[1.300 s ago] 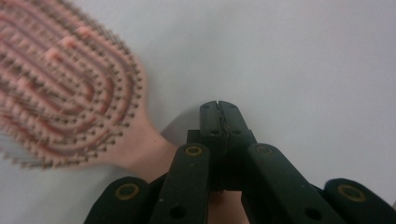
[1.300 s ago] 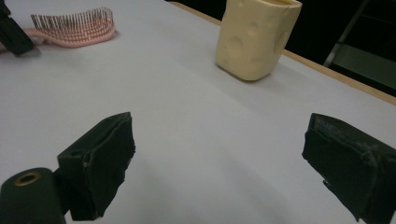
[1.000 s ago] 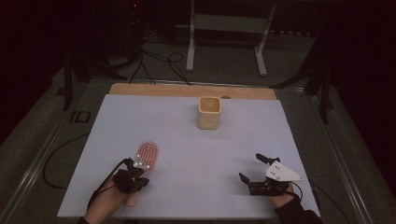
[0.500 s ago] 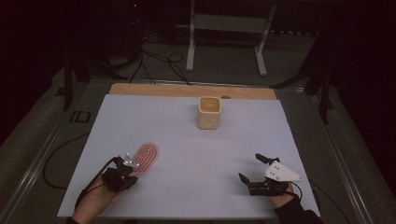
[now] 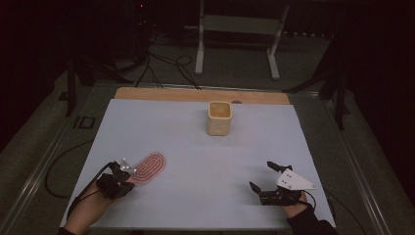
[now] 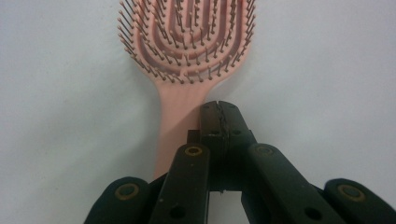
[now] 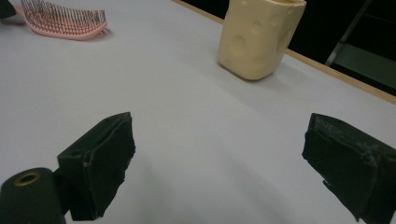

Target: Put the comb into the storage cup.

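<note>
A pink vented hairbrush (image 5: 149, 167) lies bristles-up on the white table sheet at the front left, its head pointing up and to the right. My left gripper (image 5: 122, 172) is at its handle end. In the left gripper view the jaws are pressed together, and my left gripper (image 6: 218, 109) sits over the right edge of the brush's handle (image 6: 180, 116), with nothing visible between the jaws. My right gripper (image 5: 261, 175) rests at the front right with its jaws wide apart and empty (image 7: 219, 158). The brush (image 7: 65, 21) shows far off in the right gripper view.
A cream square cup (image 5: 219, 117) (image 7: 259, 37) stands upright toward the back middle of the white sheet (image 5: 205, 161). A wooden strip (image 5: 195, 95) runs along the far edge. Cables and a metal stand (image 5: 235, 29) lie on the floor beyond.
My left hand has moved left and toward the front edge. The brush has swung with it, its head now tilted more to the right. The right gripper has stayed put.
</note>
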Available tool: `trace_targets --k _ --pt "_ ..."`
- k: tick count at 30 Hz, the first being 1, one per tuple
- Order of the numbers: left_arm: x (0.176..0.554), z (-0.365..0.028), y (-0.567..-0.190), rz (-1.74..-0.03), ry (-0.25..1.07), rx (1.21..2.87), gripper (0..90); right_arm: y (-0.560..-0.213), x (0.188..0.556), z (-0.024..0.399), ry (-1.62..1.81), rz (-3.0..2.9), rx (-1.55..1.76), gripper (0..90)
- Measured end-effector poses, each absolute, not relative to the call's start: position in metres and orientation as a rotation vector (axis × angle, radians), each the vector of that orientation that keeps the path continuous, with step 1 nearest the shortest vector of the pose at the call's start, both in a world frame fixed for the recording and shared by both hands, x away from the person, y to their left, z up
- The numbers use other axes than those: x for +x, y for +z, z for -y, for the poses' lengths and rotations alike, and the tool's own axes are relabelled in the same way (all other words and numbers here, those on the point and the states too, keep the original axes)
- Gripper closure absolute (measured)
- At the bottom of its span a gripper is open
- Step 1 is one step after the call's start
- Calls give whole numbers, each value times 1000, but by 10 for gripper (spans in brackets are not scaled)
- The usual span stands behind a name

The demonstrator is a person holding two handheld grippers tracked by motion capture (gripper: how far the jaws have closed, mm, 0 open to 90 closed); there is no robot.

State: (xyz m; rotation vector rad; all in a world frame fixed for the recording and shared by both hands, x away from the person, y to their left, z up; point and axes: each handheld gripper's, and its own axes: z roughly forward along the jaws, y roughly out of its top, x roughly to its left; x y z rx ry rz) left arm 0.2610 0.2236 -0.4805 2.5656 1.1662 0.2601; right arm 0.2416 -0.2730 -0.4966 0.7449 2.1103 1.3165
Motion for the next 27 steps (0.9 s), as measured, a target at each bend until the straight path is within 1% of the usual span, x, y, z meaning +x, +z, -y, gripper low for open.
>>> trace_targets --k 4,9,11,12,16,17,18,20,21,24,25,27 --pt "259 -225 -475 -1146 254 2571 900 -497 242 273 1317 -2110 746 86" --pt "256 -232 -460 -1119 252 2534 892 -497 242 274 1321 -2108 751 85" --pt "255 -236 -454 -1103 249 2532 830 -497 242 273 1318 -2112 743 85" --pt "255 -238 -451 -1109 245 2530 817 -496 242 273 1319 -2110 742 86" --pt "254 -246 -443 -1112 249 2536 699 -496 242 273 1318 -2111 745 85" --pt "255 -247 -441 -1120 251 2534 651 -496 242 273 1320 -2110 748 85" --pt "255 -248 -440 -1127 249 2530 629 -496 242 273 1320 -2108 751 85" --pt "256 -251 -438 -1136 230 2528 572 -497 242 273 1319 -2110 753 85" --pt "256 -251 -438 -1136 230 2528 519 -497 242 273 1319 -2110 753 85" --pt "259 -253 -438 -1155 218 2538 433 -496 242 272 1321 -2110 745 86" --pt "260 -252 -439 -1163 226 2537 433 -496 242 272 1322 -2109 751 86" --pt "261 -251 -439 -1163 238 2555 354 -497 242 272 1318 -2112 749 85"
